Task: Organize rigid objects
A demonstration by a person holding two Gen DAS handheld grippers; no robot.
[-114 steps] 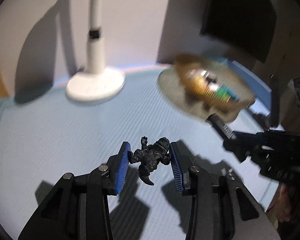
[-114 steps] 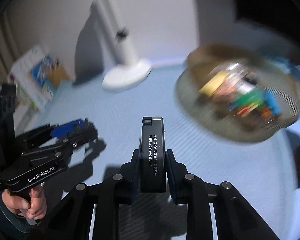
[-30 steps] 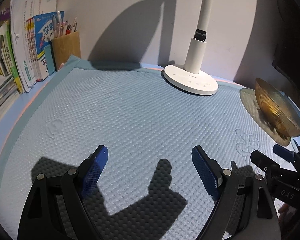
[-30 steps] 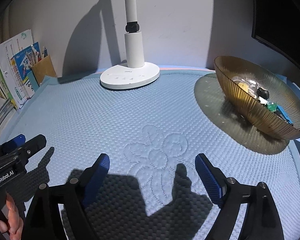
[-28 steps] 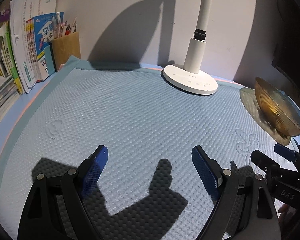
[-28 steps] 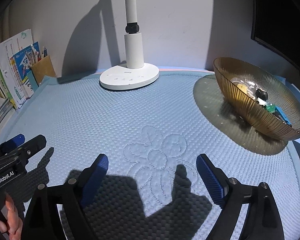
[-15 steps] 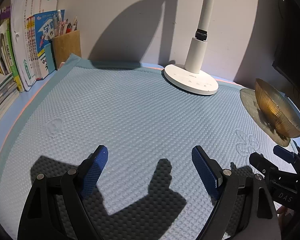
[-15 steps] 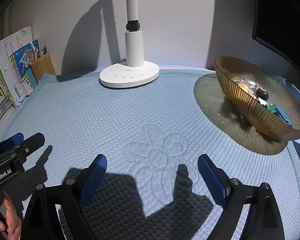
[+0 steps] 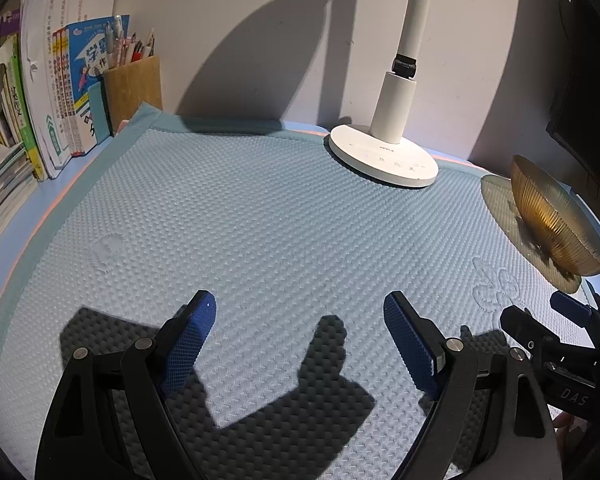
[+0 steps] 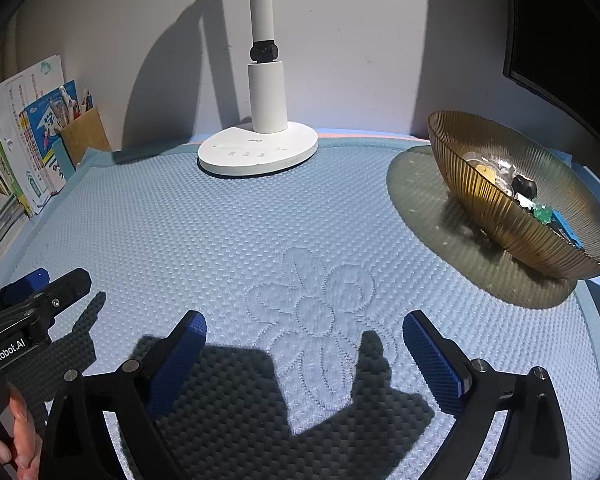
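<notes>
1. Left gripper [image 9: 300,308]: jaws wide apart with nothing between them, poised over the quilted blue mat [image 9: 260,220].
2. Right gripper [image 10: 304,326]: jaws opening, nothing between the blue pads [image 10: 432,356]; below them lies the mat's stitched flower motif [image 10: 312,304].
3. Amber ribbed glass bowl [image 10: 500,216]: stands at the mat's right edge, well apart from both grippers; it holds the small rigid objects [image 10: 516,188], among them yellow, black, green and blue pieces.
4. White lamp base [image 10: 258,150]: at the mat's far edge, near the wall.
5. Books [image 9: 52,92] and pencil holder [image 9: 134,84]: far left corner.
6. Hand [image 10: 18,440]: grips the left gripper's handle, lower left in the right wrist view.
</notes>
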